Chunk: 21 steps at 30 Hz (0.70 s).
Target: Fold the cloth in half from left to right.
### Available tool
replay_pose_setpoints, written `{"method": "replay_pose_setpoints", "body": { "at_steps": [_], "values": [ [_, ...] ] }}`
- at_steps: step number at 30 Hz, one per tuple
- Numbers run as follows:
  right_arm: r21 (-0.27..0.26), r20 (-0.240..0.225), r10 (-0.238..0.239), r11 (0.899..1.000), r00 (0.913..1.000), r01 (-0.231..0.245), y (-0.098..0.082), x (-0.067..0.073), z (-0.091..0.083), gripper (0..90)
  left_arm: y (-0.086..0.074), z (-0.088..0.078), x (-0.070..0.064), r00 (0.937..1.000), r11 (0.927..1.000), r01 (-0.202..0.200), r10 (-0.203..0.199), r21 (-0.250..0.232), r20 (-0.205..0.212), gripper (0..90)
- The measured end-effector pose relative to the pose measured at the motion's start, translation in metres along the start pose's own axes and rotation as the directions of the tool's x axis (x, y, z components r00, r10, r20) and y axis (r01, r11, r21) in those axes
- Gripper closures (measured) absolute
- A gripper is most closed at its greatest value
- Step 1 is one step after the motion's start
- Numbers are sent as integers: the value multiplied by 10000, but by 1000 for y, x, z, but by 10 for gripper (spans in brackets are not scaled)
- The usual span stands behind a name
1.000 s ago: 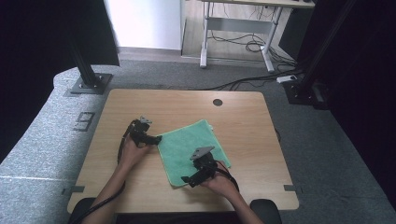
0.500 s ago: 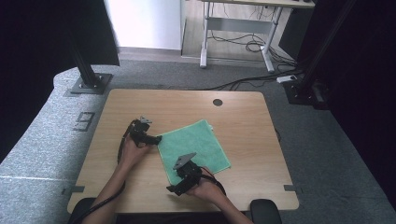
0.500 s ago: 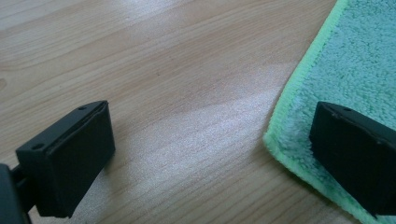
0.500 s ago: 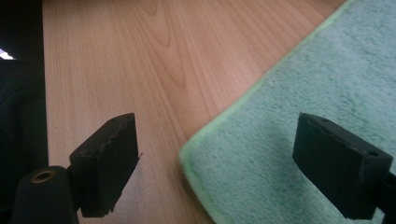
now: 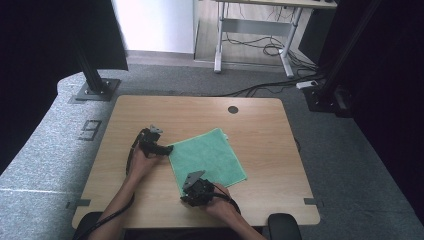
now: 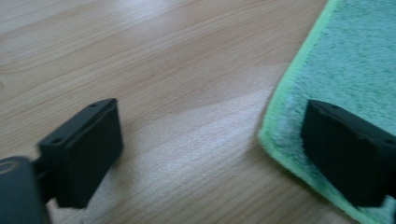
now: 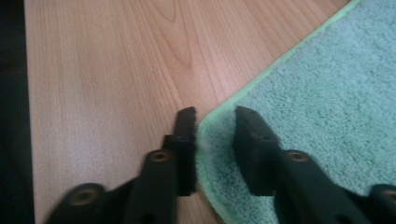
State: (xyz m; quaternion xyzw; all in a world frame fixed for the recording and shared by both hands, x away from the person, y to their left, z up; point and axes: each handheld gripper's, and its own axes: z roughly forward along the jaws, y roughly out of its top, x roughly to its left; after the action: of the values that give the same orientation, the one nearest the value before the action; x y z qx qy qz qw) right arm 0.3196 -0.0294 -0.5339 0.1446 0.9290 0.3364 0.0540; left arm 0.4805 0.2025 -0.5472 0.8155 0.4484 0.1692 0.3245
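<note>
On a light wooden table (image 5: 125, 200), a green cloth (image 5: 207, 157) is laid flat and skewed, its corners well short of every table edge, with bare wood left all around. At its left corner the left gripper (image 5: 167, 149) is held low, jaws spread wide and just closing a little: one over the cloth's hem, the other over bare wood. At the near corner the right gripper (image 7: 212, 126) has just been narrowing, the cloth's rounded edge caught between its jaws, a slim gap still seen beside one pad.
</note>
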Motion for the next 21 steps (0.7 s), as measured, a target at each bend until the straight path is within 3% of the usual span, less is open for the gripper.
{"method": "replay_pose_setpoints", "body": {
  "at_steps": [3,6,11,14,21],
  "values": [
    [108,150,-75,9999,9999,73,0,2,-1,839,1,-4,-5,9983,9992,-368,375,-152,444,286],
    [163,209,-29,9999,9998,25,1,3,-1,870,1,-5,-11,9962,9984,-504,521,-250,704,515],
    [177,146,190,9997,9997,-193,2,1,0,873,3,-7,-13,9914,9997,-242,243,-22,1285,810],
    [154,11,265,9995,9996,-265,5,2,2,873,3,-9,-11,9933,9997,-203,190,104,1136,873],
    [-61,-553,179,9998,9983,-182,18,5,14,874,0,-20,0,9971,9993,87,-114,359,747,878]
  ]
}}
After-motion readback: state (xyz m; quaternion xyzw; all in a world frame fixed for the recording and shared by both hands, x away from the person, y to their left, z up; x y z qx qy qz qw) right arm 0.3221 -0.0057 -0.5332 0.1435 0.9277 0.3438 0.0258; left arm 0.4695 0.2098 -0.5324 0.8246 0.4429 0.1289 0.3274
